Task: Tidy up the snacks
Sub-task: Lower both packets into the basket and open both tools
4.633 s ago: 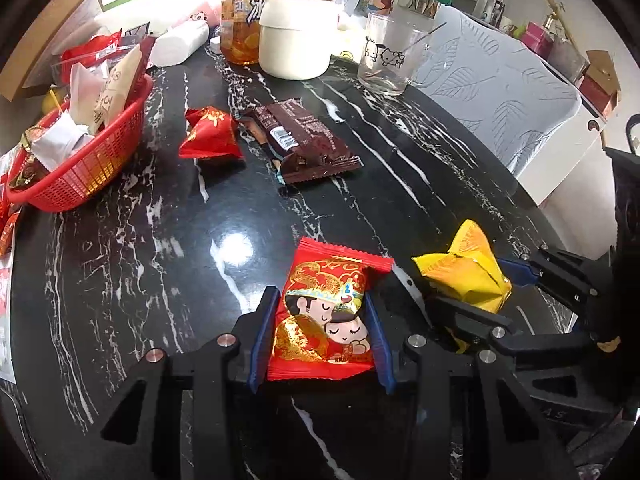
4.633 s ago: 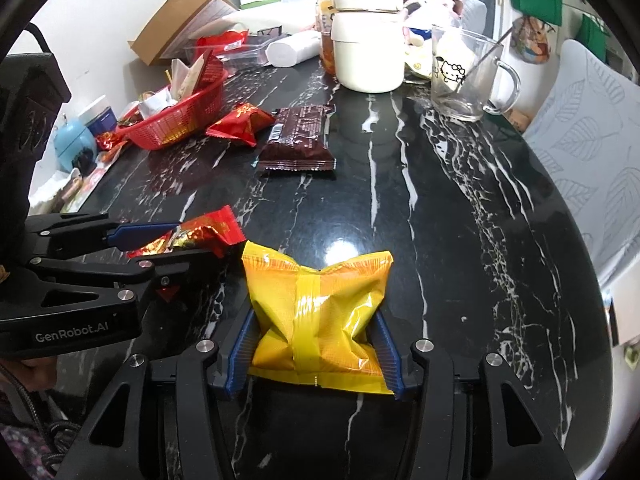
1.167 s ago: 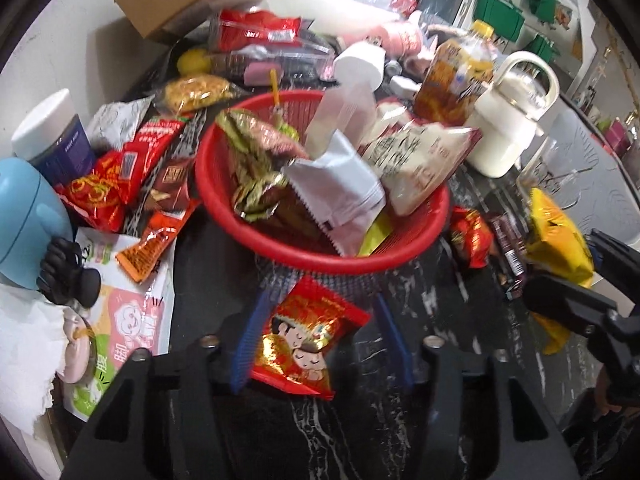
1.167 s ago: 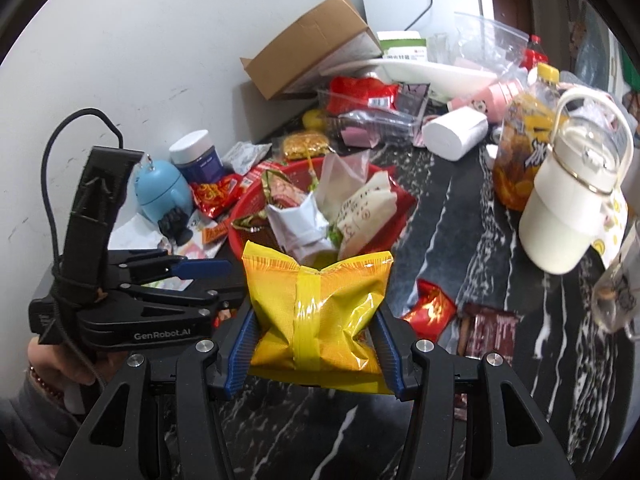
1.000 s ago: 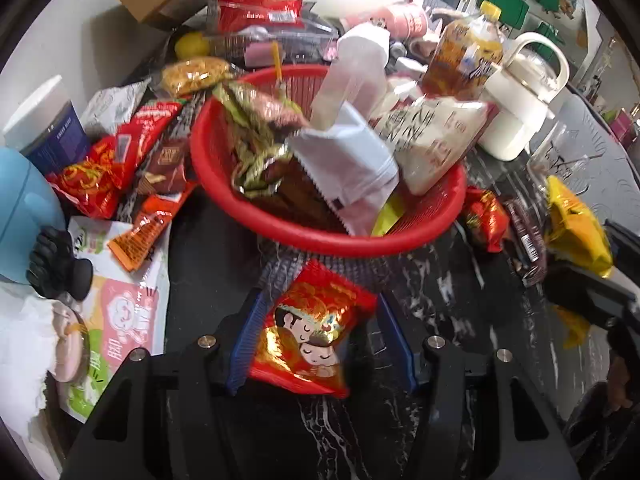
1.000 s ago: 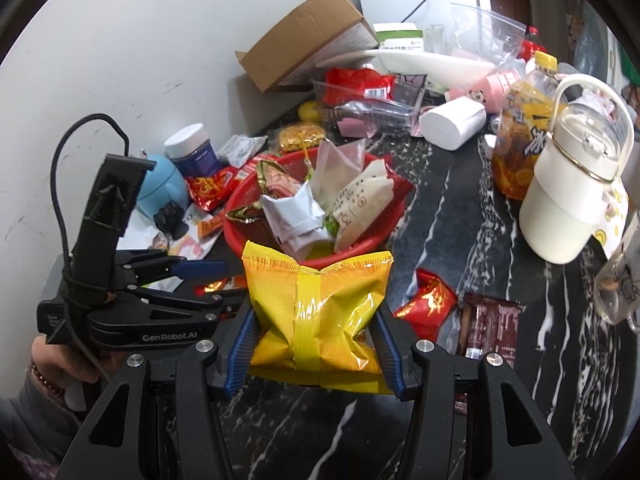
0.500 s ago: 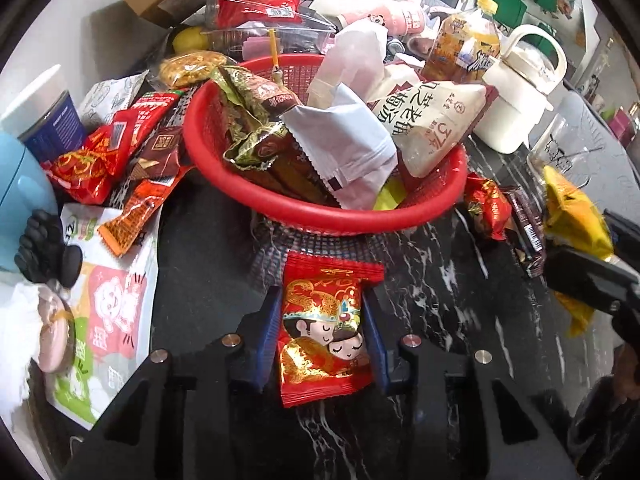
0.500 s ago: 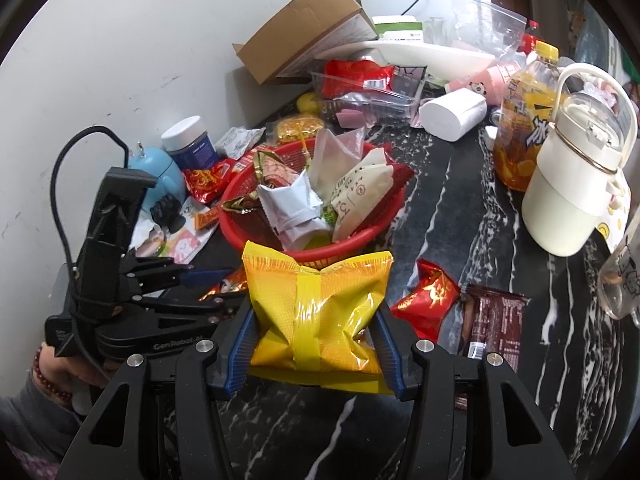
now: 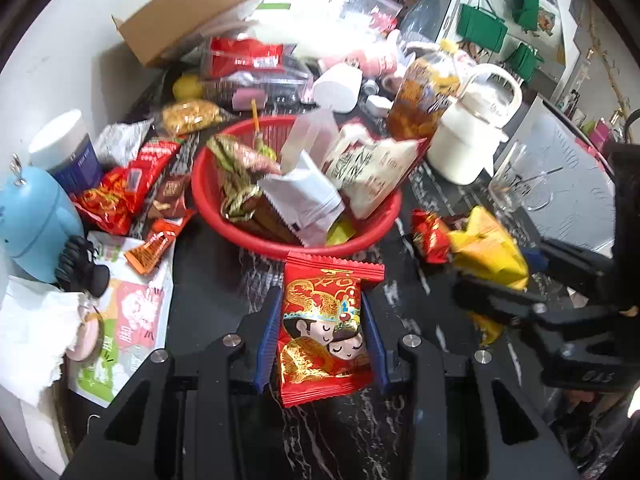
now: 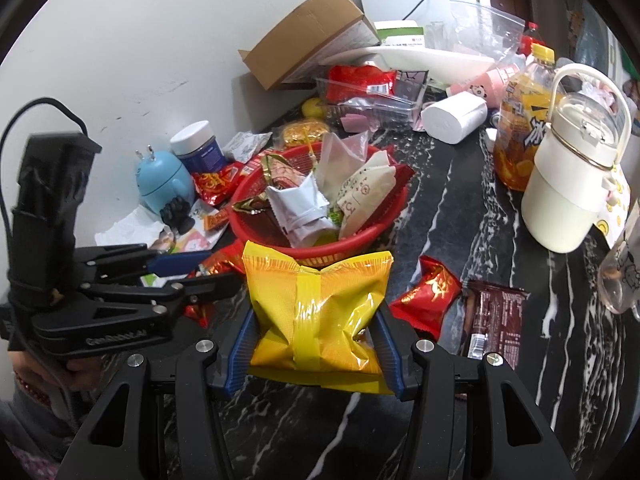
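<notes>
On a black marble table [image 10: 448,208], a red packet [image 9: 322,328] is clenched by the left claw [image 9: 320,334], a yellow packet [image 10: 320,316] by the right claw [image 10: 316,344]; "GenRobot.AI" is read, blurred, on the left claw.

Left wrist view: I look down steeply over the red basket [image 9: 260,240], close, from its near side.
Right wrist view: I face that basket [image 10: 360,236] obliquely, slightly farther back.
Shared: basket, dark surface [image 10: 460,208].

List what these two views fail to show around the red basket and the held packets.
- Red basket bottom: both views, buried under packets.
- Yellow packet front print: right wrist view shows only its seam side.
- Brown packet: left wrist view, hidden behind yellow packet.
- Orange bottle label: left wrist view, blurred.
</notes>
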The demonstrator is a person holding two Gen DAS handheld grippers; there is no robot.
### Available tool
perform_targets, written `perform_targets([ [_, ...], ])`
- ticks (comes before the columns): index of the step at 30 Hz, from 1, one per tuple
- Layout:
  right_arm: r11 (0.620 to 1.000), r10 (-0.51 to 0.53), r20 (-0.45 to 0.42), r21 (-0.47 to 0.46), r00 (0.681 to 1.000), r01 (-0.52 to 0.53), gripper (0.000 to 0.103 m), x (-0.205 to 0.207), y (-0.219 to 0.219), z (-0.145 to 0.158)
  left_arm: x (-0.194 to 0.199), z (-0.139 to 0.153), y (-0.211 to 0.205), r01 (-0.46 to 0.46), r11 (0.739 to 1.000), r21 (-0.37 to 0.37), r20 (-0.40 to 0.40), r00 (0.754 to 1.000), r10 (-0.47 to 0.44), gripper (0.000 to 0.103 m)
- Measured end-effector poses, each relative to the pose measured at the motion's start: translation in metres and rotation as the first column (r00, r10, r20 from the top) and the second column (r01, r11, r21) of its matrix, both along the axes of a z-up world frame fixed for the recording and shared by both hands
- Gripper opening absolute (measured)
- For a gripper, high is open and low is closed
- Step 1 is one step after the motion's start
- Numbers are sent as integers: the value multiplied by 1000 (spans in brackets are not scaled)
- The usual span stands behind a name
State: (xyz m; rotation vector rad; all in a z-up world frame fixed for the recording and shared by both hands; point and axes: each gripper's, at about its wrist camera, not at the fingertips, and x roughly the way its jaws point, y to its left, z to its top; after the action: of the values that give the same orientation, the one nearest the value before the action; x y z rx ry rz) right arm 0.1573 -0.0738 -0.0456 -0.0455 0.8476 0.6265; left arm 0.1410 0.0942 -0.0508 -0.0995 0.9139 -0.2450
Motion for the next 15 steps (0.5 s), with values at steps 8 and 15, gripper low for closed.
perform_targets([
  [8, 1000, 23, 46, 15, 999, -23, 53, -4, 0, 17, -10, 37, -4, -4, 1000, -7, 96, 995, 5, 38],
  [15, 998, 52, 118, 22, 992, -55, 53, 3, 9, 44, -4, 67, -4, -8, 1000, -9, 176, 984, 10, 38],
])
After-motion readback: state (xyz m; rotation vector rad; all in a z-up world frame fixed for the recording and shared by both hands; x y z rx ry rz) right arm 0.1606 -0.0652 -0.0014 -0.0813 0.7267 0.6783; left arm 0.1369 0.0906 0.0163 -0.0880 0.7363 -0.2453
